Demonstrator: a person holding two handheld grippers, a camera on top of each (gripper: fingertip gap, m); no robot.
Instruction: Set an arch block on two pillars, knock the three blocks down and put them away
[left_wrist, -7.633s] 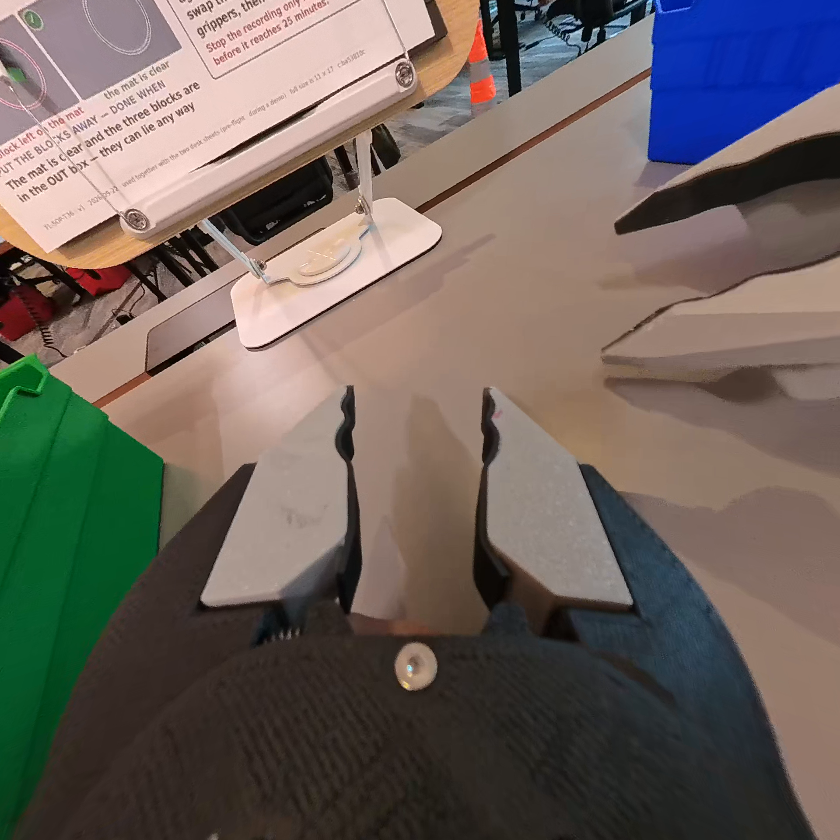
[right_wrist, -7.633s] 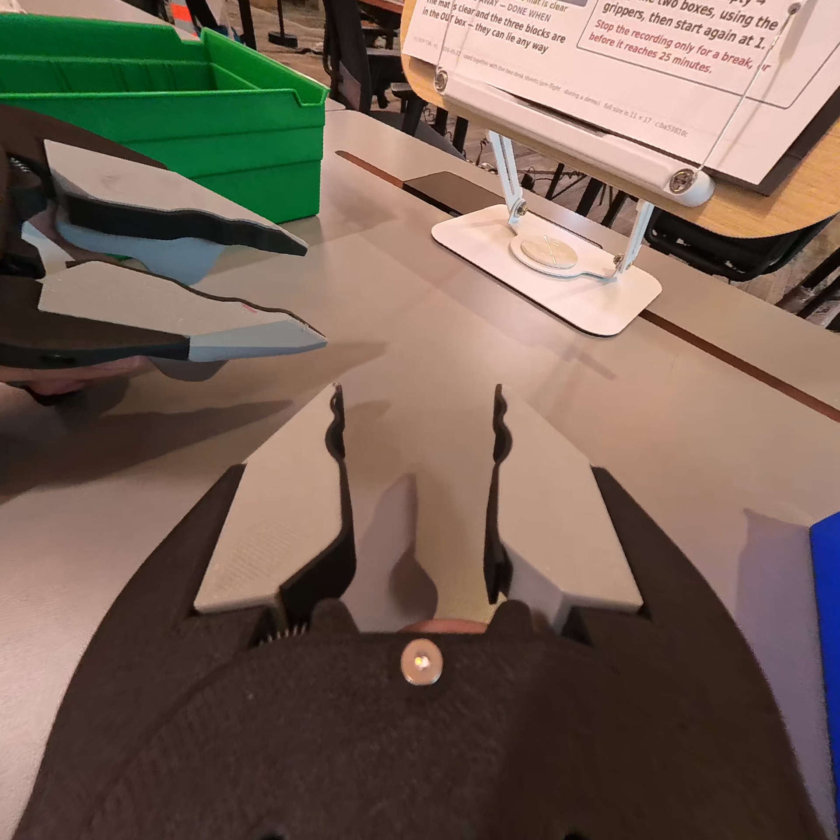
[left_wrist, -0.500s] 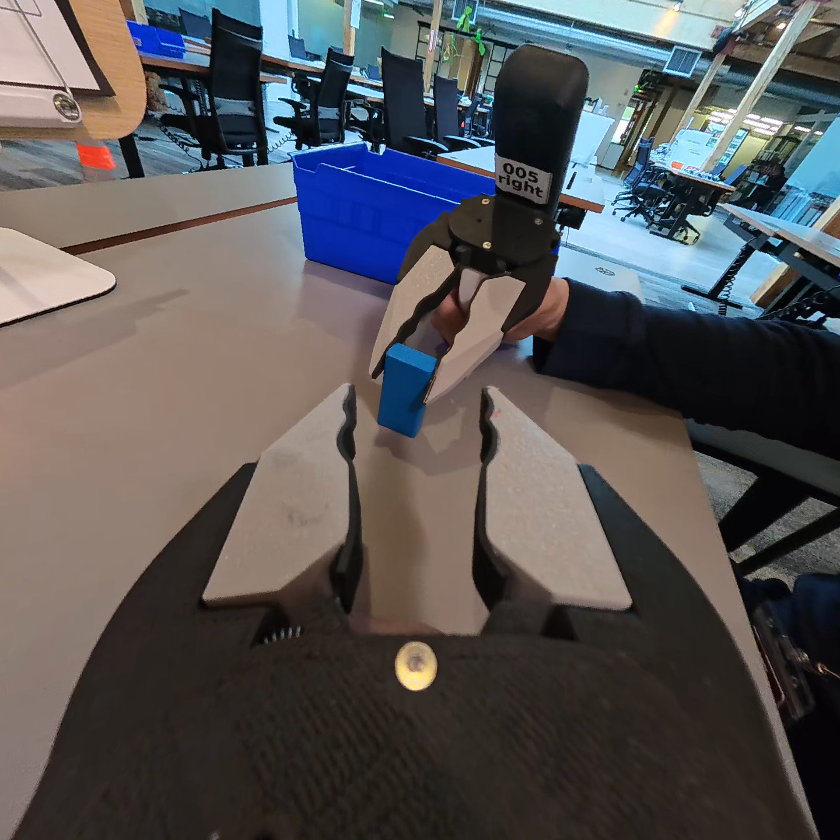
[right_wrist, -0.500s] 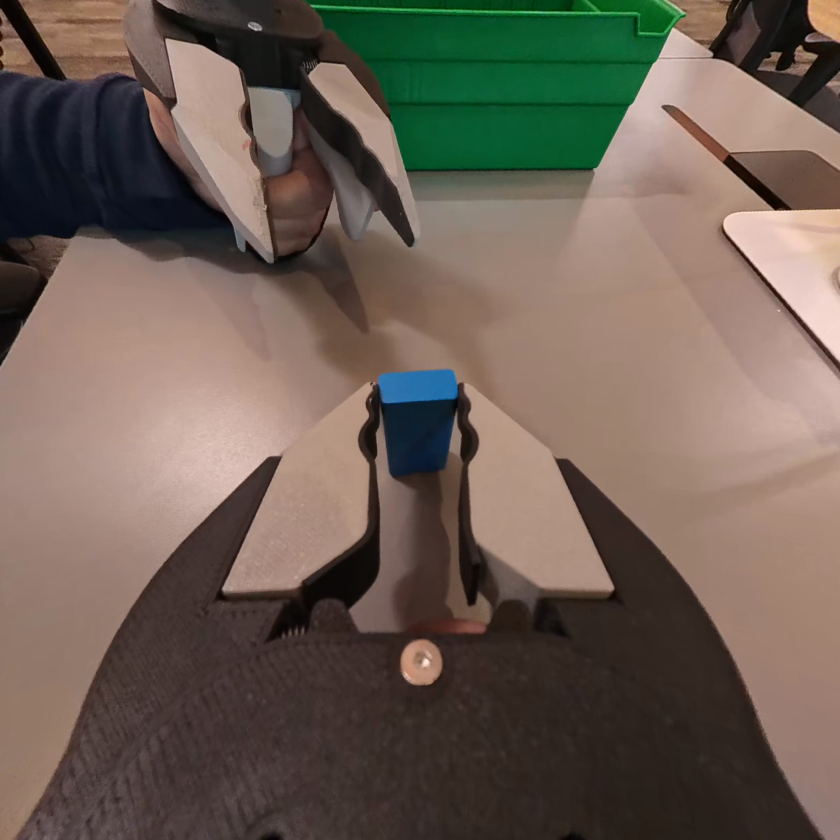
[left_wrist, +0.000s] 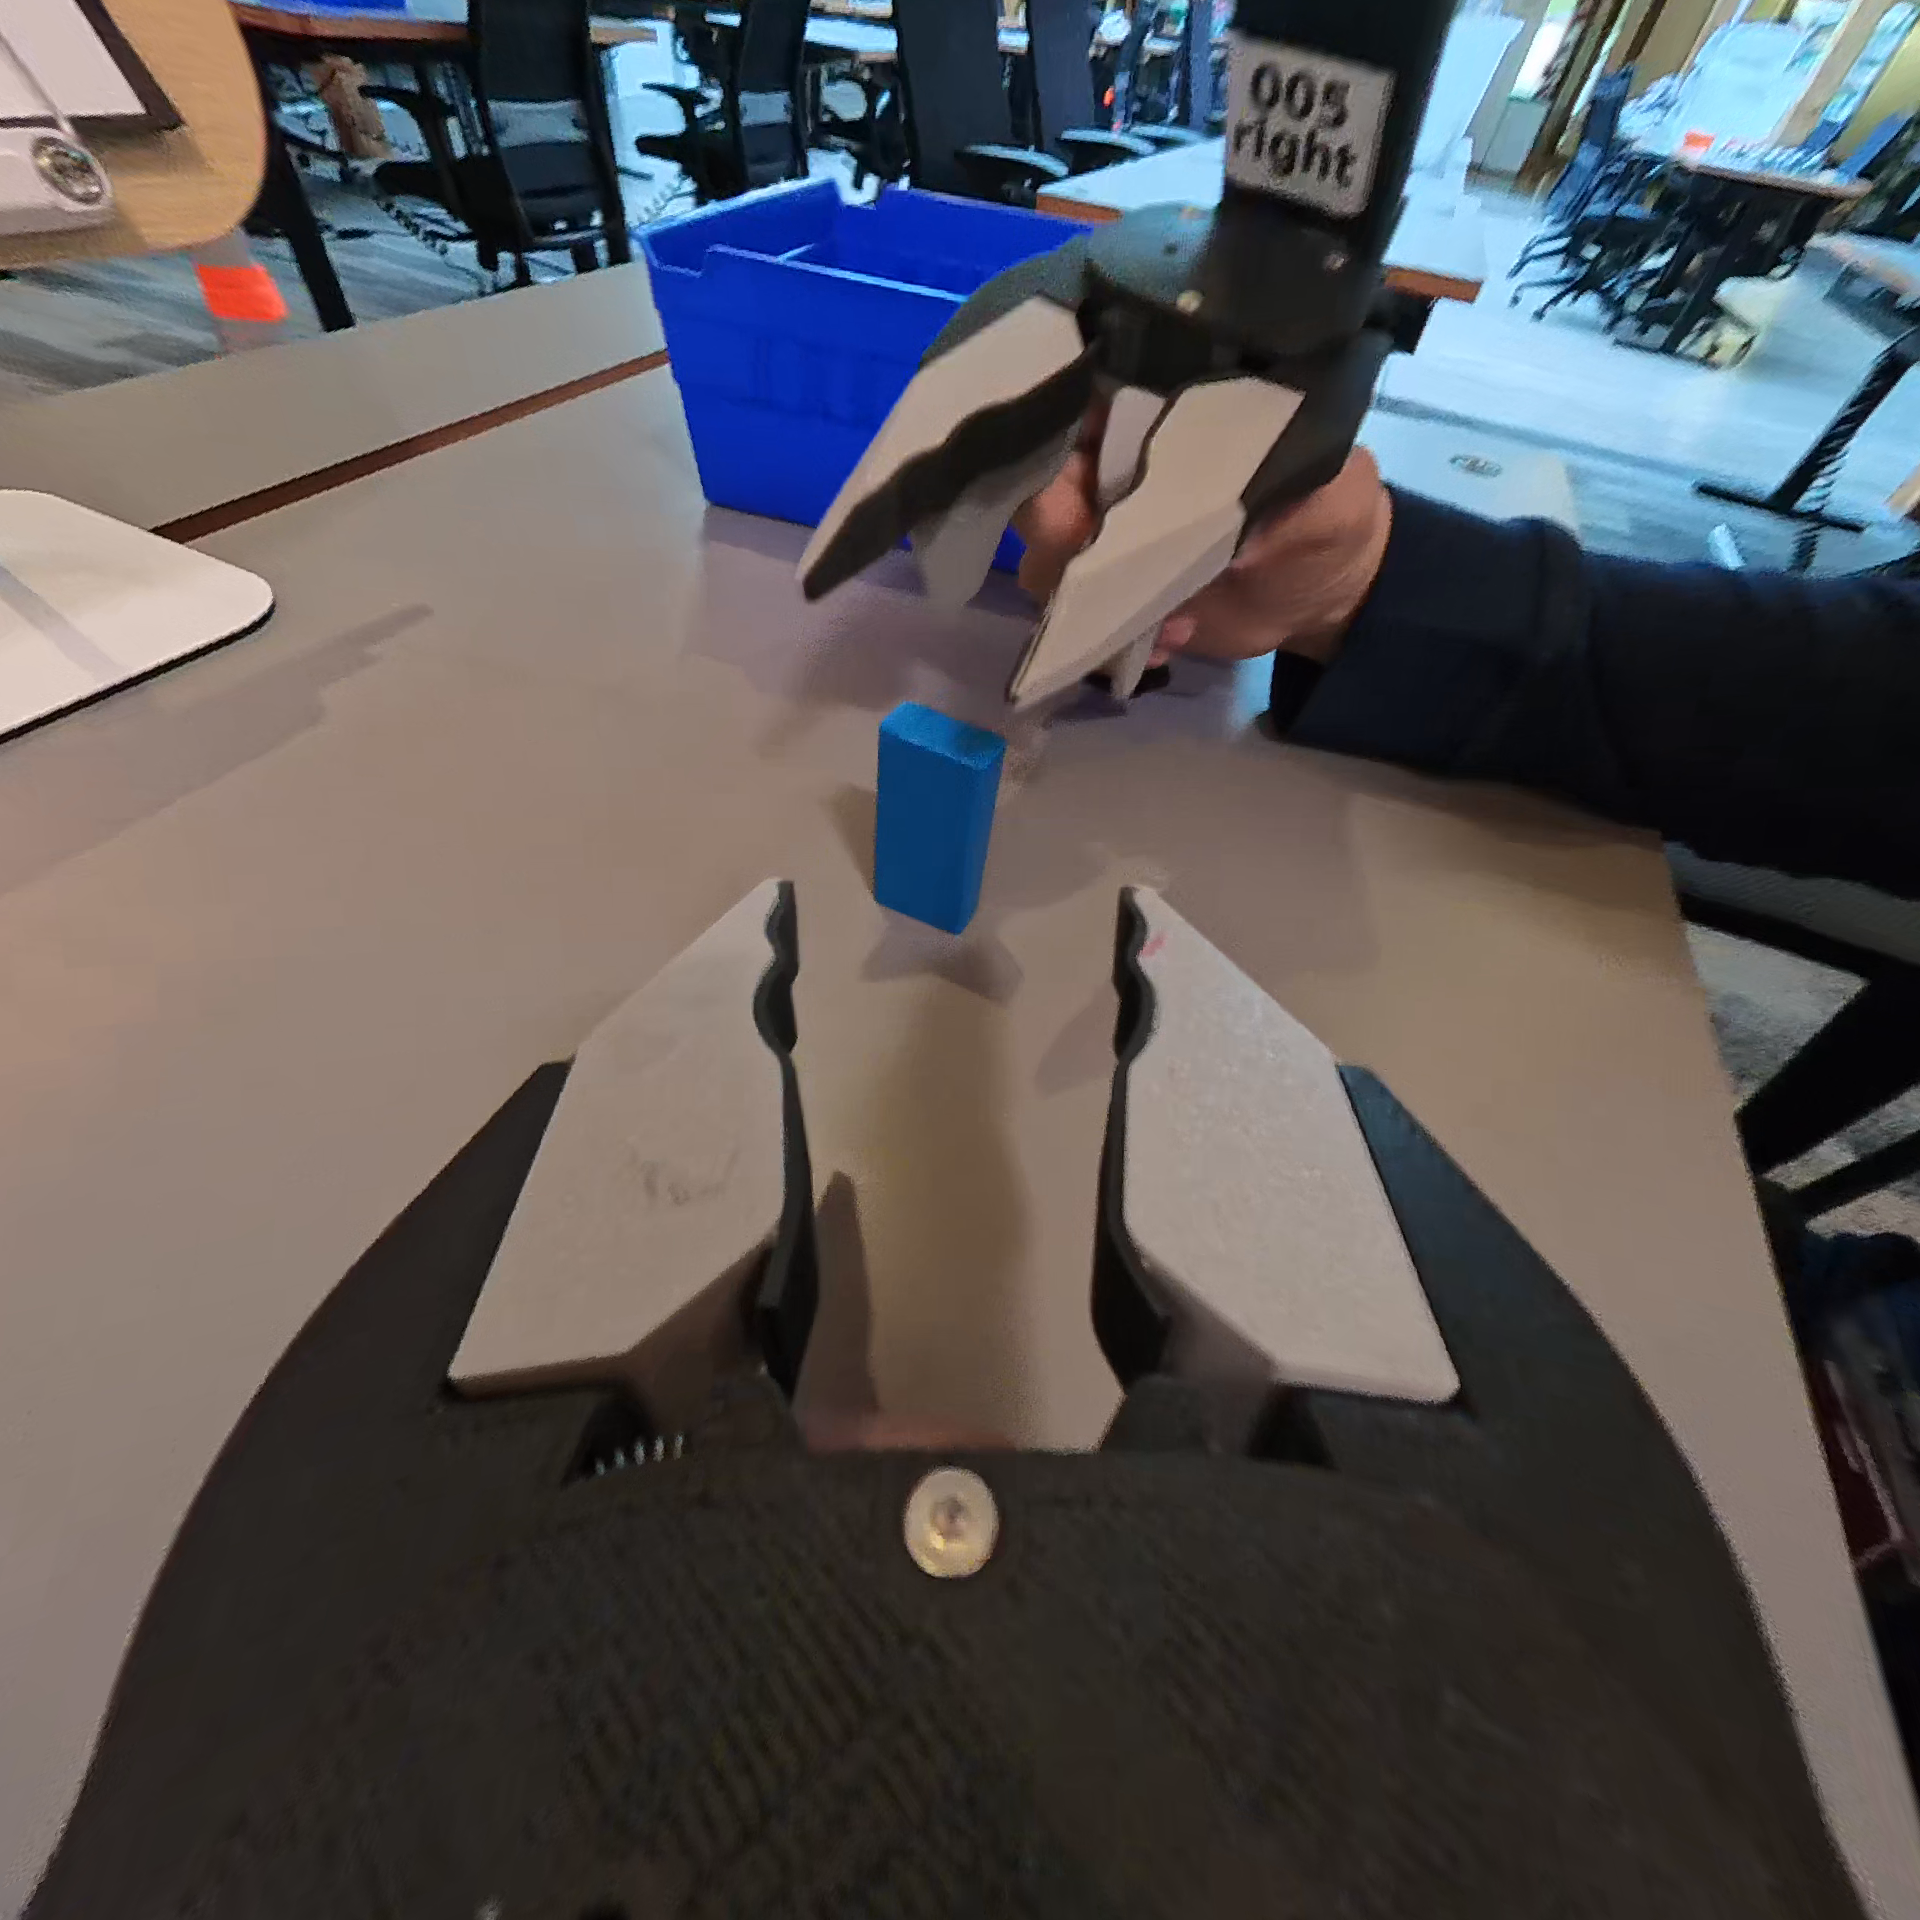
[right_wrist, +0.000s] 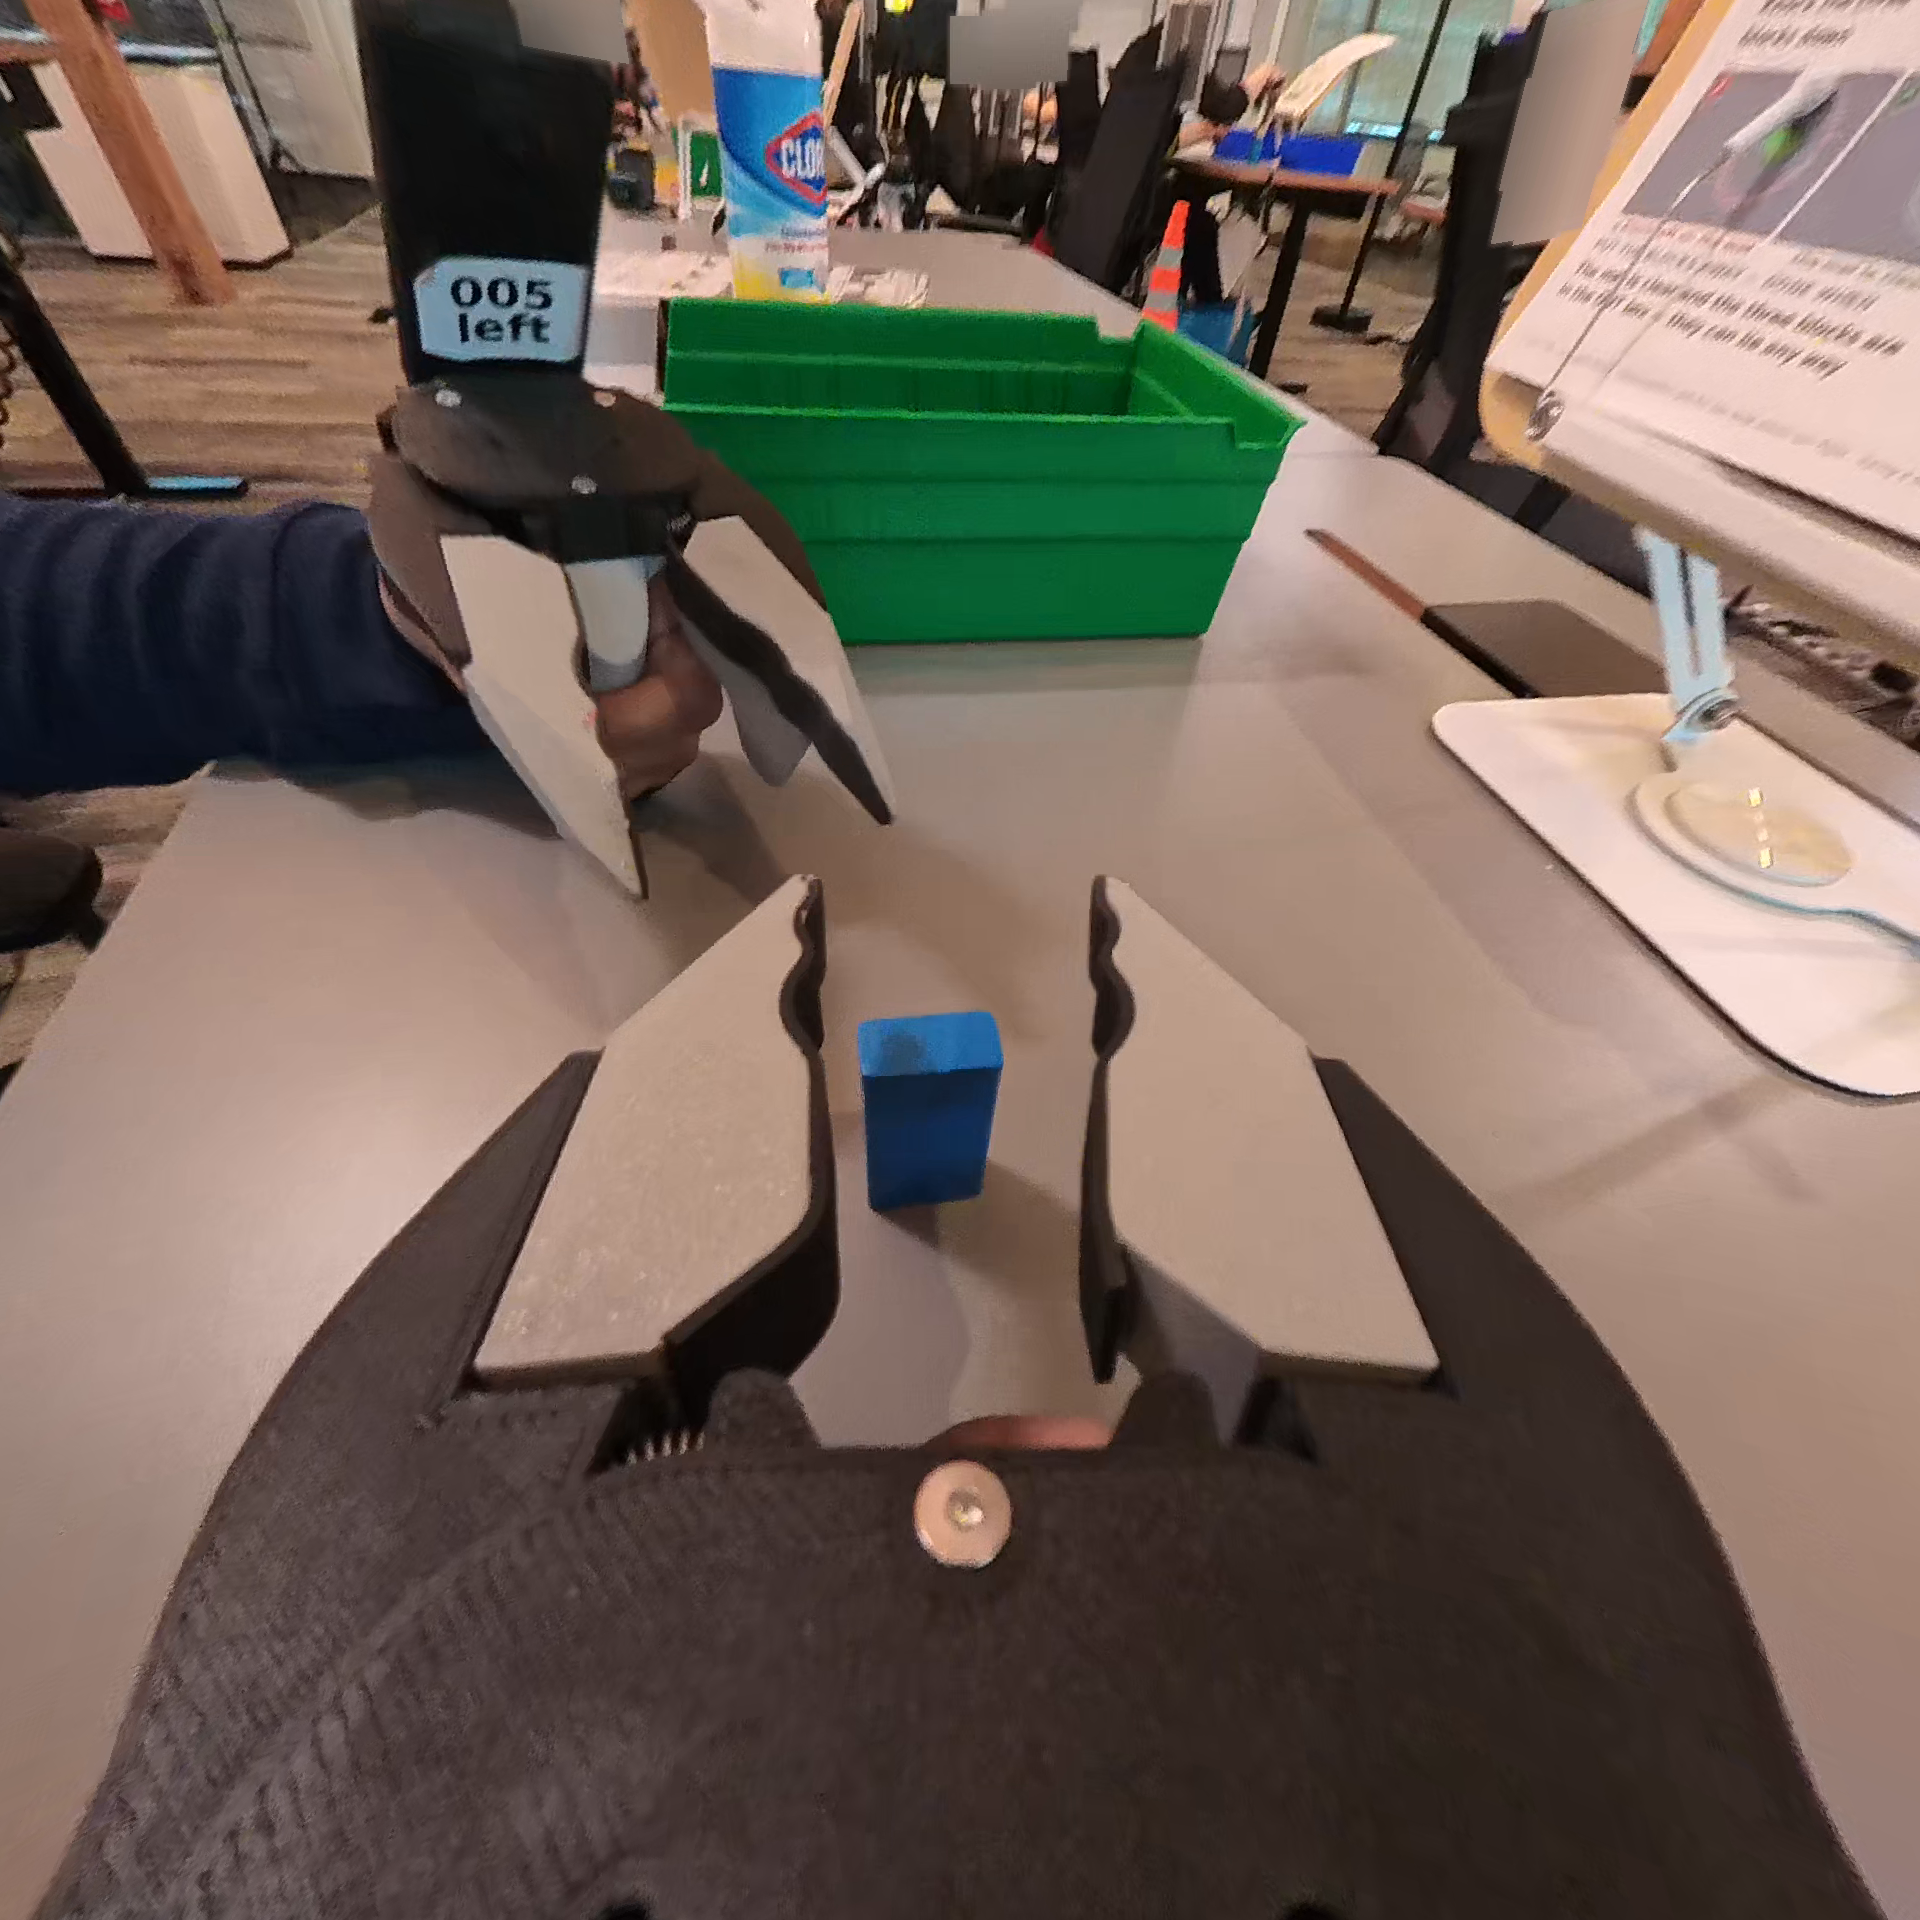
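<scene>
A small blue rectangular block (right_wrist: 928, 1110), matt and smooth-faced like painted wood, stands on a grey table top (right_wrist: 1299, 831) with a smooth, faintly sheened laminate look. The right gripper (right_wrist: 954, 914) shows pale grey fingers (right_wrist: 686, 1143) of finely grained matt plastic, set in a black body with a ribbed, layered texture and one shiny metal screw (right_wrist: 961, 1512). The left gripper (left_wrist: 951, 914) shows the same finishes. At far left a green plastic bin (right_wrist: 977, 488) has ridged, slightly glossy walls; a blue plastic bin (left_wrist: 800, 343) matches it. At right, a white smooth-coated stand base (right_wrist: 1621, 894) carries paper sheets (right_wrist: 1766, 270) on a wood-look board.
</scene>
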